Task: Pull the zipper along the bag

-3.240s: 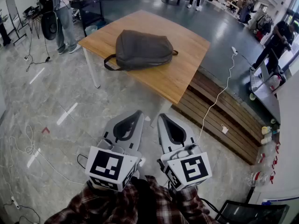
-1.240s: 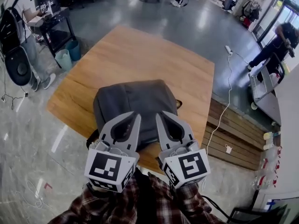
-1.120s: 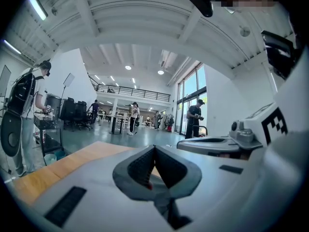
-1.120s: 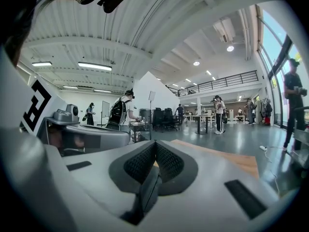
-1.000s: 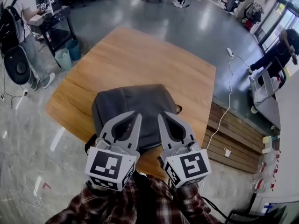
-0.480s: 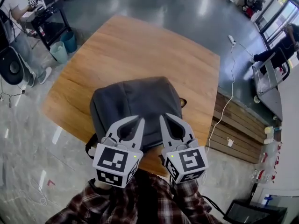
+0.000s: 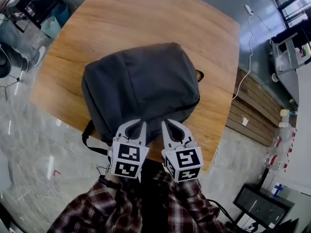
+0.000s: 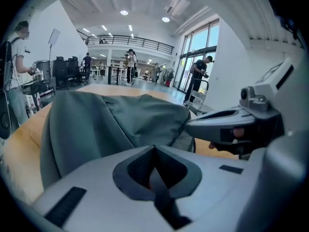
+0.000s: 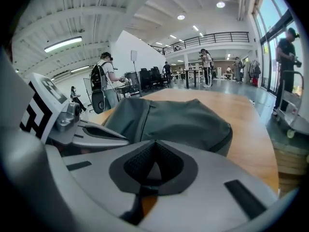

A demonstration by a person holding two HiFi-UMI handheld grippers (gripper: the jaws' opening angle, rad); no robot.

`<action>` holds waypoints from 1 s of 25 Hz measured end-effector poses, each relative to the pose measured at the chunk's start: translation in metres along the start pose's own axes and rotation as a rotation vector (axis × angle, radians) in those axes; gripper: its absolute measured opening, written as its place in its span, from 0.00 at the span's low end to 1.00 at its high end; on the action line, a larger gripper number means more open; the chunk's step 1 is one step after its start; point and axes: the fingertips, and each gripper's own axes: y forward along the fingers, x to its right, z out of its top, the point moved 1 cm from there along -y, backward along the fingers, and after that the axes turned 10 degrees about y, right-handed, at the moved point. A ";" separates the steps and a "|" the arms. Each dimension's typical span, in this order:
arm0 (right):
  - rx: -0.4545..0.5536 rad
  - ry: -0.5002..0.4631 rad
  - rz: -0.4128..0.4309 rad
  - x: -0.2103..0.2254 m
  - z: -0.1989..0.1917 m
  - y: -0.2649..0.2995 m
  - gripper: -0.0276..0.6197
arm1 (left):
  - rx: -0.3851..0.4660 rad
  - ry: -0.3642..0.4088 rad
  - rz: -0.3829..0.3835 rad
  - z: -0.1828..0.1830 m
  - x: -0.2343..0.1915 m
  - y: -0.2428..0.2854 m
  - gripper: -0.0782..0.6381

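A dark grey backpack (image 7: 141,84) lies flat on the wooden table (image 7: 146,13), its near end at the table's front edge. Its zipper pull cannot be made out in any view. My left gripper (image 7: 142,124) and right gripper (image 7: 164,123) are side by side just over the bag's near end, both shut with nothing in them. In the left gripper view the backpack (image 8: 111,122) fills the space beyond the left gripper (image 8: 154,148), and the right gripper (image 8: 231,127) shows beside it. The right gripper view shows the backpack (image 9: 178,120) ahead of the right gripper (image 9: 155,141).
A black strap (image 7: 90,140) hangs off the table's near edge. A slatted wooden platform (image 7: 252,106) and a white cable (image 7: 248,42) lie right of the table. A bin (image 7: 51,25) stands at the far left. People stand in the background of both gripper views.
The view has closed in on the table, so the backpack now lies right under it. Both grippers have come up to the bag's near end, still shut and side by side.
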 end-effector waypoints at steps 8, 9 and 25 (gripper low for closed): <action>-0.071 0.030 -0.006 0.007 -0.030 0.017 0.06 | -0.055 0.052 0.015 -0.030 -0.002 0.029 0.12; -0.076 0.032 -0.007 0.007 -0.031 0.019 0.06 | -0.049 0.049 0.013 -0.031 -0.003 0.029 0.12; -0.215 0.117 0.028 -0.002 -0.066 0.041 0.06 | -0.019 0.213 0.024 -0.014 -0.042 0.052 0.12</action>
